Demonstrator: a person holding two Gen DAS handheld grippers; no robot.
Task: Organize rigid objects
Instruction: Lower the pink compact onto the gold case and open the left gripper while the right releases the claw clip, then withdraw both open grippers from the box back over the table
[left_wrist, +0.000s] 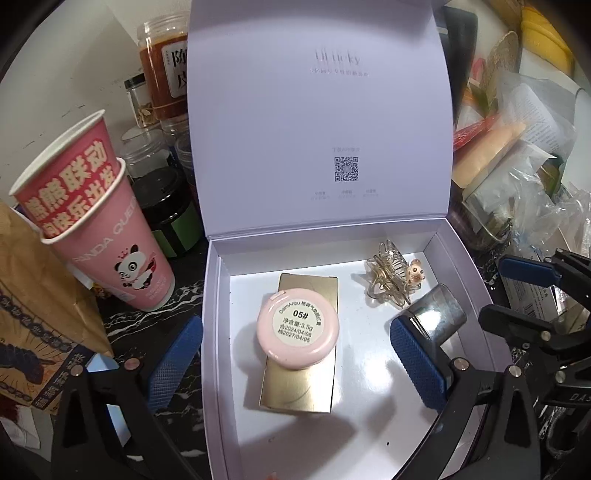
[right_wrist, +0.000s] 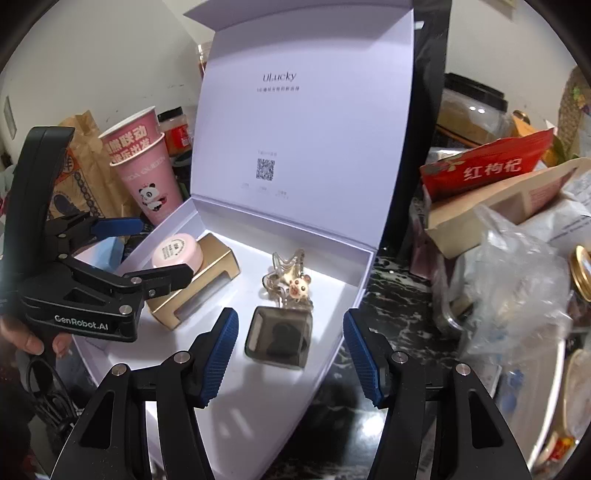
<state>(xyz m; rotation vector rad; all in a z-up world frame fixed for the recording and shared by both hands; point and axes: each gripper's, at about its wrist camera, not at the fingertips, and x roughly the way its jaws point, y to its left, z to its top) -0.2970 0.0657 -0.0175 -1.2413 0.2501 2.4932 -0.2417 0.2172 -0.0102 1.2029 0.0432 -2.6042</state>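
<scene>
An open white gift box (left_wrist: 216, 332) (right_wrist: 364, 273) stands on the dark counter with its lid (left_wrist: 317, 110) upright. A pink round compact (left_wrist: 298, 328) (right_wrist: 178, 254) rests on a flat gold box (left_wrist: 299, 384) (right_wrist: 210, 286) inside it. Beside them lie a gold hair claw with a small bear (left_wrist: 389, 282) (right_wrist: 290, 282) and a smoky grey case (left_wrist: 441, 314) (right_wrist: 279, 338). My left gripper (left_wrist: 297, 363) (right_wrist: 147, 251) is open wide, its pads either side of the compact without touching it. My right gripper (right_wrist: 291, 356) (left_wrist: 509, 297) is open just behind the grey case, clear of it.
Two stacked pink paper cups (left_wrist: 110, 240) and a brown paper bag (left_wrist: 33, 295) crowd the box's left side, with jars (left_wrist: 162, 74) behind. Plastic bags (right_wrist: 517, 280), a red packet (right_wrist: 491, 166) and a gold-lidded jar (right_wrist: 581, 273) pile up on the right. A hand (right_wrist: 26, 339) holds the left gripper.
</scene>
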